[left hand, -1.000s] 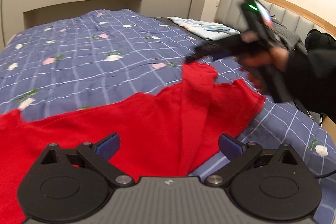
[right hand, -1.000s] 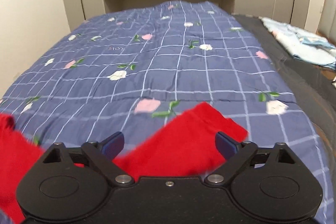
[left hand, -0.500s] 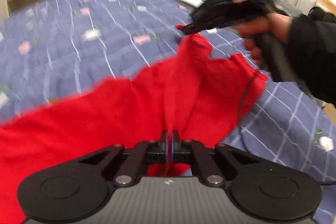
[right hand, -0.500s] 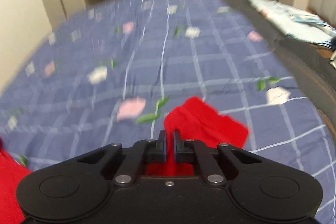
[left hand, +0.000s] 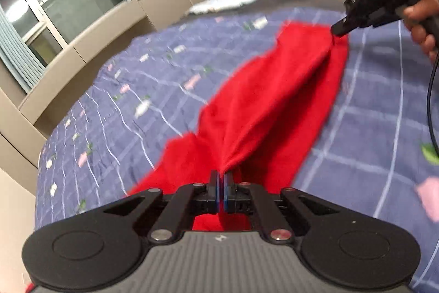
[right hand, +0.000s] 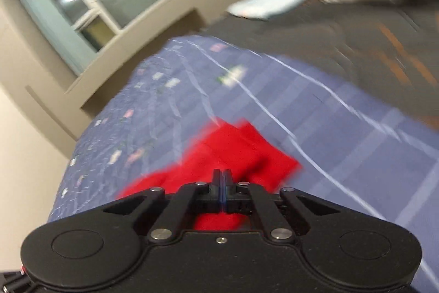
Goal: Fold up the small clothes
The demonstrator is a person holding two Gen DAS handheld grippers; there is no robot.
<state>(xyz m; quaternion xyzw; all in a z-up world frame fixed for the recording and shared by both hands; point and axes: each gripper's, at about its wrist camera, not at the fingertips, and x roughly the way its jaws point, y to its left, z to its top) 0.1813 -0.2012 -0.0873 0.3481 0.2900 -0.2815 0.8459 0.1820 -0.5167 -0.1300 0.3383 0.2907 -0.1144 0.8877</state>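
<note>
Left claw point(left hand: 221, 179) and right claw point(left hand: 337, 30) each clenched on the soft red cloth garment point(left hand: 263, 106). Garment's lower edge hidden behind left claw at frame bottom. Right wrist view blurred.

Open blue plaid quilt point(left hand: 142, 89) lies left of the red garment point(left hand: 263, 106); the right claw point(left hand: 338, 29) (pinching its far corner) blocks that side.

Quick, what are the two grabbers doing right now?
Left hand-held gripper: shut on the red garment.
Right hand-held gripper: shut on the same garment.
</note>
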